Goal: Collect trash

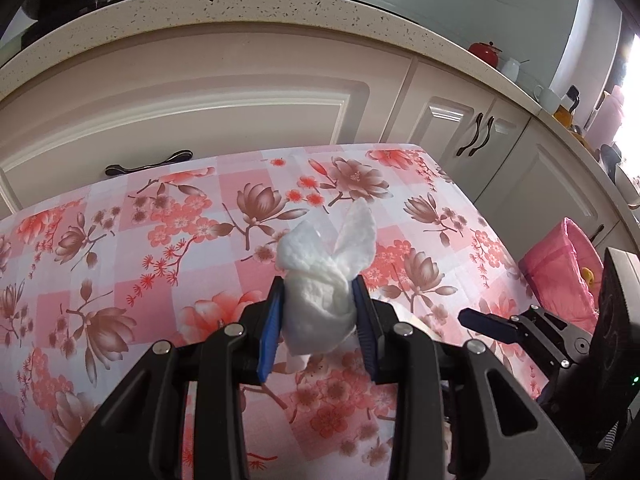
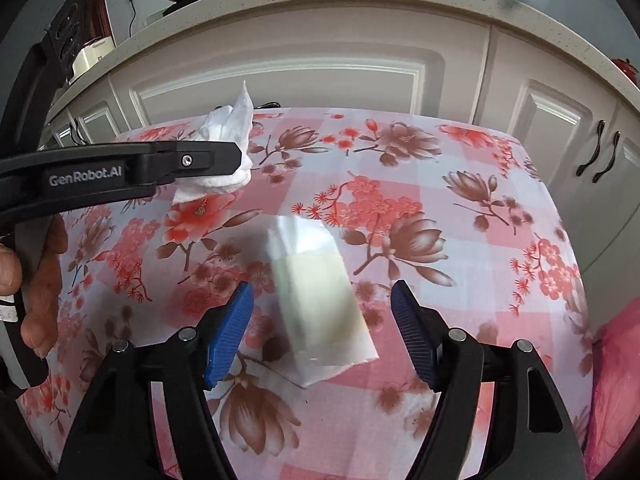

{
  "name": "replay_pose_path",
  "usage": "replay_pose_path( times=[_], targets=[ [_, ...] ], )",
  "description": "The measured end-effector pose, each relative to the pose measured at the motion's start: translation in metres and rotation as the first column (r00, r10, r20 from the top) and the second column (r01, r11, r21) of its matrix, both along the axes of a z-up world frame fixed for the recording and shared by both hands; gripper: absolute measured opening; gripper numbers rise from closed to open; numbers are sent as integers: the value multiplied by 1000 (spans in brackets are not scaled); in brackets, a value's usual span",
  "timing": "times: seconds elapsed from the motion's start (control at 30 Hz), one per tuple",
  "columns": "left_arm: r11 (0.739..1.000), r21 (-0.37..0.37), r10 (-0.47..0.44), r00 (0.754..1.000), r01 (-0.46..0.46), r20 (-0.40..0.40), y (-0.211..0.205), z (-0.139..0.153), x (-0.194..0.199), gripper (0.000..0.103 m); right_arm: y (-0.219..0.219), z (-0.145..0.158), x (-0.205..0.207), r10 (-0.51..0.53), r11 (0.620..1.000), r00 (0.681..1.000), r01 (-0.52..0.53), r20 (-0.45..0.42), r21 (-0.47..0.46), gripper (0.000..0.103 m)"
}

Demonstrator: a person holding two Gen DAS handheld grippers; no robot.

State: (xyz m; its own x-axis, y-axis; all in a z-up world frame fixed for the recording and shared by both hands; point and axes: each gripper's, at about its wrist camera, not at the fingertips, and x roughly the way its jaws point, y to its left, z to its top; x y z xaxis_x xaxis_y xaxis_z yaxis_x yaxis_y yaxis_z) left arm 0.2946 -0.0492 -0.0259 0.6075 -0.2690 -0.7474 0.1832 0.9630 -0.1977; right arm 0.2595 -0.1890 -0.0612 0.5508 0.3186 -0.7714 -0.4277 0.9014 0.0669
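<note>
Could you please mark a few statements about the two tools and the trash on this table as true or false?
1. The left tool grips a crumpled white tissue. True.
2. The right tool is clamped on the wrapper. False: its jaws stand open, the wrapper lying on the tablecloth between them.
3. The tablecloth is plain blue. False: pink checks with flowers.
4. A pink bag sits beside the table. True.

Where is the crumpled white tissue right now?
The crumpled white tissue is pinched in the left gripper, held above the flowery tablecloth. In the right wrist view it shows at upper left, beyond the flat wrapper.
</note>
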Motion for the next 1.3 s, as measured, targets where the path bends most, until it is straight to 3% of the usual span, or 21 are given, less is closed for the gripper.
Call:
replay_pose_path(
  times=[0.1,0.17,0.2,0.4,0.53,0.8,0.97,1.1,1.2,1.3],
  targets=[
    [1000,1,12,1000,-12,-5,6,-1,-2,33,8,-15,9,1,1000,999,-2,-36,-23,60],
    [1000,4,15,1000,-15,-5,9,-1,-4,33,9,-17,9,-12,1000,999,11,-30,-25,41],
    [1000,5,16,1000,-16,-5,10,-1,-4,33,8,-16,9,-23,1000,999,22,-31,-18,36],
    [1000,7,3,1000,-3,3,4,5,-7,33,-11,2,1,-120,993,993,120,8,10,36],
    [999,-7,-49,998,49,29,-22,19,-12,33,-46,28,-10,-241,970,969,240,53,31,36],
    [963,-64,-250,958,261,137,-131,66,-28,33,-163,90,-50,-508,861,844,502,175,77,36],
    [912,-85,-379,905,401,196,-214,94,-42,33,-241,107,-75,-620,783,758,616,205,90,36],
    [866,-83,-470,860,493,201,-274,100,-52,33,-298,109,-95,-693,718,693,689,200,99,37],
    [834,-82,-527,831,546,180,-312,96,-59,33,-323,105,-108,-723,687,662,720,198,99,38],
    [819,-81,-553,820,568,149,-338,86,-61,36,-337,102,-116,-733,676,652,730,191,100,39]
  ],
)
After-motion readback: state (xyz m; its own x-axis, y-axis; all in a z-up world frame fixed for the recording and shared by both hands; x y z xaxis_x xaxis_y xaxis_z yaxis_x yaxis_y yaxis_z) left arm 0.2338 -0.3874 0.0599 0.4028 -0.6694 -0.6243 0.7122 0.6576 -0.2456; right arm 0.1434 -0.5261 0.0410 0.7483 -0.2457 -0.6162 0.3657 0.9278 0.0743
